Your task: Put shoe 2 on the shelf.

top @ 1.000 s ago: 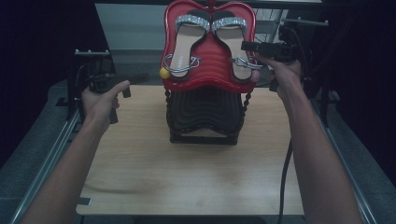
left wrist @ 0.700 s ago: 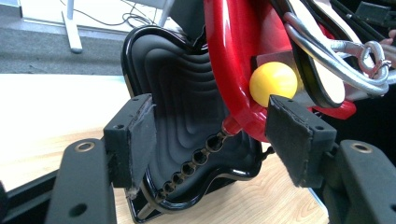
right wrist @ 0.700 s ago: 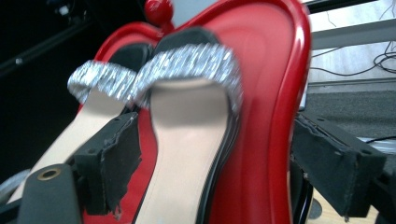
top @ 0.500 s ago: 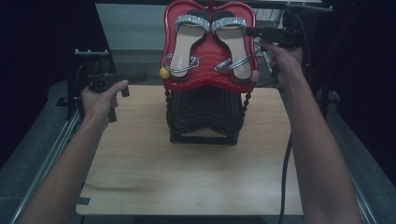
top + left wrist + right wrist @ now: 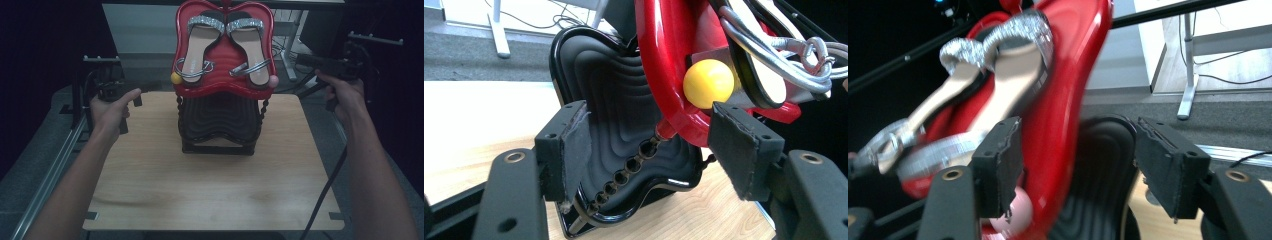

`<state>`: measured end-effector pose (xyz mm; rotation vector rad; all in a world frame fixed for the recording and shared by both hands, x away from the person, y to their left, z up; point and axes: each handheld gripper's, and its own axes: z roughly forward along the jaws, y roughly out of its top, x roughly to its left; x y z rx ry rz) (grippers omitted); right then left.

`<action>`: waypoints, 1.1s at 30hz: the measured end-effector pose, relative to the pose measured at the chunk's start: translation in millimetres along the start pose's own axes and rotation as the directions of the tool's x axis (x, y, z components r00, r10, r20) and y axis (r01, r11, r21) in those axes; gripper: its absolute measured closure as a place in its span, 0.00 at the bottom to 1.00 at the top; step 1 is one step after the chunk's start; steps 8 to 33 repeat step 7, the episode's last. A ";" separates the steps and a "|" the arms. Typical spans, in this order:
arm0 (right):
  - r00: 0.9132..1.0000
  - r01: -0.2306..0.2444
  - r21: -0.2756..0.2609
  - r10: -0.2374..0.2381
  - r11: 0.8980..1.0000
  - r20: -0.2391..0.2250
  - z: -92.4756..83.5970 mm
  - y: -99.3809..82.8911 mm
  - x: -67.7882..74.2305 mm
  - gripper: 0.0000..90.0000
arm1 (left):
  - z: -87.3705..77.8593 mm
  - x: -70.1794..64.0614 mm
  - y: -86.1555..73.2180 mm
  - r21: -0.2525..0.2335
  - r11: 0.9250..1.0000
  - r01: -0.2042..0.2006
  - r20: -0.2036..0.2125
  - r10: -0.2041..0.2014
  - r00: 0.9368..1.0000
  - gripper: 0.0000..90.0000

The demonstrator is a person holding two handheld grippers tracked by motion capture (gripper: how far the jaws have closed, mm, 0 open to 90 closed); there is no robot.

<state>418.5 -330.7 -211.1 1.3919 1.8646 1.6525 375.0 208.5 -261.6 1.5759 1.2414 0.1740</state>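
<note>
A glossy red shelf (image 5: 225, 87) tops a black ribbed stand (image 5: 220, 122) at the back of the wooden table (image 5: 200, 195). Two sandals with glitter straps (image 5: 197, 42) (image 5: 252, 45) lie on the shelf. It has a yellow ball (image 5: 176, 78) at its left corner and a pink ball (image 5: 273, 81) at its right. My left gripper (image 5: 150, 86) hovers open left of the stand, and the yellow ball (image 5: 708, 82) lies just beyond its pads. My right gripper (image 5: 302, 59) is held right of the shelf. Its jaws have just been closing, but they are open with nothing between them (image 5: 1078, 165).
A metal rail (image 5: 55, 165) runs along the table's left side. The right gripper's cable (image 5: 327, 185) trails down past the table's right edge. A white desk leg (image 5: 1188, 75) stands on the grey floor behind.
My right gripper has drawn away from the right sandal's ankle strap, going up and then out to the right of the shelf. The left hand has stayed put.
</note>
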 end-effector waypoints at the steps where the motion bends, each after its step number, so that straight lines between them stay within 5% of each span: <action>1: 1.000 0.004 0.003 -0.004 1.000 0.001 -0.9 -1.5 -1.5 0.41 | 0.6 -0.6 -0.2 0.000 1.000 0.003 -0.001 -0.003 1.000 0.37; 7: 0.999 0.037 -0.005 -0.037 0.999 -0.013 -6.1 -8.6 -6.7 0.42 | 2.0 -0.1 -3.0 0.000 1.000 -0.001 -0.010 0.001 1.000 0.38; 33: 0.999 0.037 -0.005 -0.037 0.999 -0.013 -6.1 -8.6 -6.7 0.42 | 2.0 -0.1 -3.0 0.000 1.000 -0.001 -0.010 0.001 1.000 0.38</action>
